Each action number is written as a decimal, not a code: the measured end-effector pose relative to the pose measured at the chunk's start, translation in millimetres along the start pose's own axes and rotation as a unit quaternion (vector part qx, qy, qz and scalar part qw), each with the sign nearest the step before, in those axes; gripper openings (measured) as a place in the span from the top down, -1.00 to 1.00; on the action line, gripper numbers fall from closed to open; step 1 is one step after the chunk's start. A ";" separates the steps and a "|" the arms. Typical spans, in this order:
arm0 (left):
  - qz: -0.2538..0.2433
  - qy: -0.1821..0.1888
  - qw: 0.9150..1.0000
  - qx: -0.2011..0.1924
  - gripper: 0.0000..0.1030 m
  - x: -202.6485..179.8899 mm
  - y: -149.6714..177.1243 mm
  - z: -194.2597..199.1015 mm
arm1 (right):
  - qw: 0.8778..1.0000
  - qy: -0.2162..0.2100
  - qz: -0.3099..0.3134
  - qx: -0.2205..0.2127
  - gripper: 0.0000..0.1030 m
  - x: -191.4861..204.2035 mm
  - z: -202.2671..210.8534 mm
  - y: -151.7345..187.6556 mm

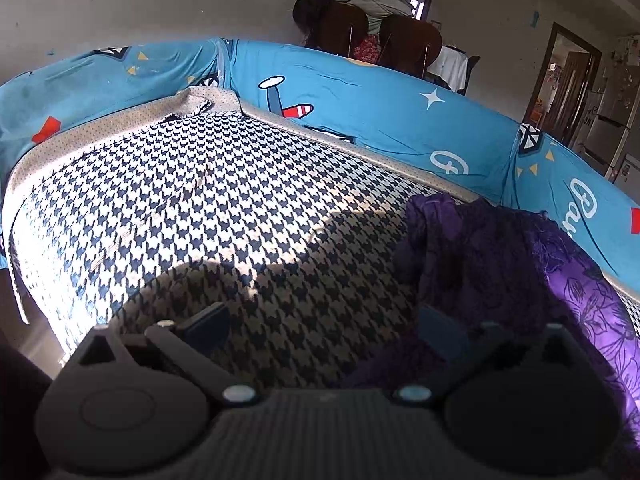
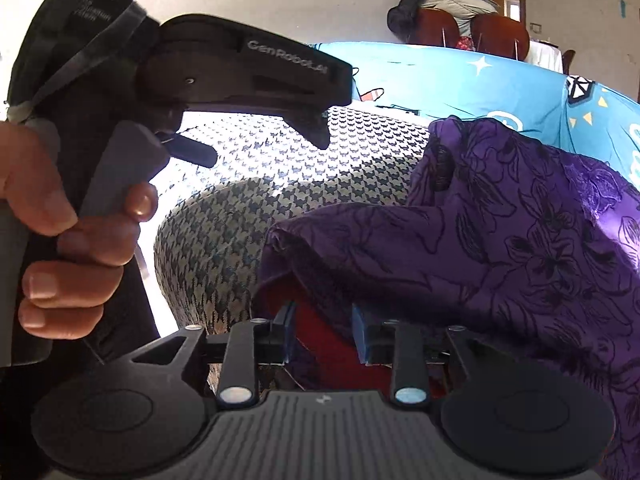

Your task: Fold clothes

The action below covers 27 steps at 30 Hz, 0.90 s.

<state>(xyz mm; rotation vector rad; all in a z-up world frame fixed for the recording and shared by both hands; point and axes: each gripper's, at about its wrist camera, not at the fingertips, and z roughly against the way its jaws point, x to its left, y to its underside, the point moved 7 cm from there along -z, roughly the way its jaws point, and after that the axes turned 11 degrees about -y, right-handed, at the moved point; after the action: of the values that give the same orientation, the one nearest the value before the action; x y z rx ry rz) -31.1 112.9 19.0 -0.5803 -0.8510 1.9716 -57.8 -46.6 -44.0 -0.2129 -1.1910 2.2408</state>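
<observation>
A purple garment (image 1: 500, 264) with a dark flower print lies crumpled at the right of a houndstooth-covered surface (image 1: 200, 200). My left gripper (image 1: 324, 324) stands wide open over the houndstooth cover, its right finger against the garment's edge and nothing between the fingers. In the right wrist view the purple garment (image 2: 500, 232) fills the right side. My right gripper (image 2: 324, 334) has its blue pads (image 2: 286, 332) parted, with a fold of purple and red cloth (image 2: 324, 352) lying loose between them. A hand (image 2: 60, 220) holds the left gripper (image 2: 256, 144) at the upper left.
A blue cartoon-print sheet (image 1: 380, 112) rises as a wall behind the surface. Beyond it stand brown chairs piled with clothes (image 1: 360, 28) and a doorway (image 1: 564, 80). The houndstooth cover (image 2: 224, 240) drops off at its near left edge.
</observation>
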 end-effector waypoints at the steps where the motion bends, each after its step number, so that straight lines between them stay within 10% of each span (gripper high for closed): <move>1: 0.001 -0.001 1.000 0.002 -1.00 0.5 1.0 -2.0 | 1.000 -0.001 0.007 0.003 0.41 1.1 -4.2 -0.7; 9: 0.009 -0.009 1.000 0.017 -1.00 6.6 8.3 -13.4 | 0.999 0.018 0.029 0.008 0.44 -2.0 -32.4 -2.3; 12: 0.009 -0.011 1.000 0.014 -1.00 6.8 8.4 -13.4 | 0.999 0.020 0.033 0.002 0.76 -1.3 -33.8 -2.6; 22: 0.010 -0.019 1.000 0.007 -1.00 11.2 8.4 -12.4 | 0.991 -0.116 0.060 0.031 0.93 42.2 3.6 4.0; 27: 0.004 -0.026 1.000 -0.002 -1.00 13.6 9.1 -8.4 | 0.989 -0.113 0.080 0.044 0.93 57.7 7.7 14.1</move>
<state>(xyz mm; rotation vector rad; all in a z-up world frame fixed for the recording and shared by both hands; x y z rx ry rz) -37.1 124.1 5.7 -0.5383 -0.8864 2.0001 -113.9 -25.6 -43.4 -0.0188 -1.2235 2.5049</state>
